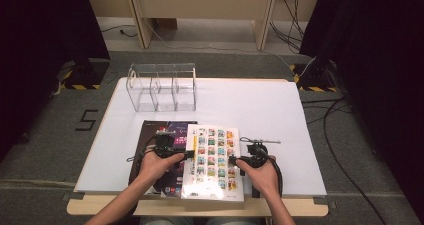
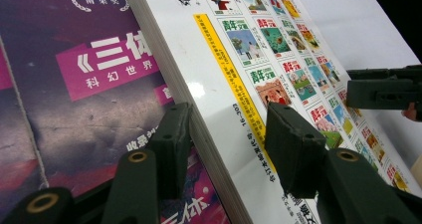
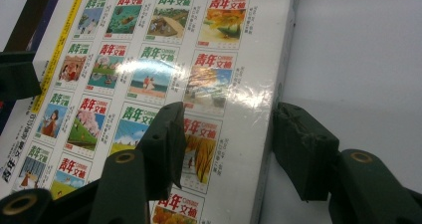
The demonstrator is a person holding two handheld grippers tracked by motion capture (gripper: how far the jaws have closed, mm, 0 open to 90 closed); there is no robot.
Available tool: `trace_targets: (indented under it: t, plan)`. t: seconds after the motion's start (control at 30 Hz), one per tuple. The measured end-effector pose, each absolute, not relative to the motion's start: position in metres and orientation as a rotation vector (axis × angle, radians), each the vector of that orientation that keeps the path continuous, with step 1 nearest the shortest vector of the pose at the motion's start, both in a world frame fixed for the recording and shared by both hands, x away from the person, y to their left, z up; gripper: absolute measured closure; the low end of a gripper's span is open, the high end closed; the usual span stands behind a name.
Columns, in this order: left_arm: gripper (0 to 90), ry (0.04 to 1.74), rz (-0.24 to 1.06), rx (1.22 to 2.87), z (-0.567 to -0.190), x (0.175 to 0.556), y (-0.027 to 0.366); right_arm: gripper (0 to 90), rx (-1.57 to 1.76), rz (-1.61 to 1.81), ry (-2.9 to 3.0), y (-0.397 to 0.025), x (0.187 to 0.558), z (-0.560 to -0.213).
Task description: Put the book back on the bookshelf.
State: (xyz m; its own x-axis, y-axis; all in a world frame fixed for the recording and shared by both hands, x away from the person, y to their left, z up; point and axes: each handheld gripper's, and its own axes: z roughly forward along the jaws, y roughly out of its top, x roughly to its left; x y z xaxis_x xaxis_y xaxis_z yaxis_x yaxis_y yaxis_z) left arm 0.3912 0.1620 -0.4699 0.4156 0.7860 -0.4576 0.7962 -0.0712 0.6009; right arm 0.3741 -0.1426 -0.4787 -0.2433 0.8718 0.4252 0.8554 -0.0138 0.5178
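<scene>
A white book (image 1: 212, 160) with rows of small colour cover pictures lies on a dark purple book (image 1: 167, 127) at the table's front. My left gripper (image 1: 187, 155) is open at the white book's left edge. In the left gripper view its jaws (image 2: 226, 134) straddle that edge, one over the purple book (image 2: 89, 69), the other over the white book's cover (image 2: 199, 59). My right gripper (image 1: 234, 161) is open at the right edge. Its jaws (image 3: 229, 134) straddle it, one above the white book's cover (image 3: 149, 59), the other beside it on the table side.
A clear acrylic organizer (image 1: 162, 87) with three compartments stands at the back left of the white table (image 1: 260, 110). Black curtains hang on both sides, and cables run across the floor at the right. The person's forearms come in from the bottom.
</scene>
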Motion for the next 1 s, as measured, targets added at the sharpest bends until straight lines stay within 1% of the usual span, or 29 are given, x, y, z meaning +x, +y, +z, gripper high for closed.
trace_targets:
  t: [0.17,0.33,0.57,0.73,0.9,1.0]
  plan:
    - [52.9,1.394,-0.038,1.801,-0.470,0.396,0.167,46.3,1.928,1.128,2.181,-0.139,0.372,-0.479]
    - [52.9,1.407,-0.052,1.800,-0.470,0.396,0.169,46.0,1.932,1.145,2.170,-0.137,0.369,-0.480]
    - [49.9,1.395,-0.022,1.838,-0.469,0.386,0.166,45.5,1.927,1.142,2.240,-0.139,0.368,-0.479]
    - [53.7,1.453,-0.049,1.784,-0.469,0.388,0.168,43.5,1.929,1.118,2.239,-0.136,0.369,-0.478]
    - [58.8,1.469,-0.040,1.774,-0.466,0.387,0.168,42.8,1.934,1.111,2.242,-0.136,0.370,-0.477]
    - [59.4,1.478,-0.047,1.771,-0.466,0.388,0.169,42.1,1.930,1.106,2.249,-0.135,0.371,-0.477]
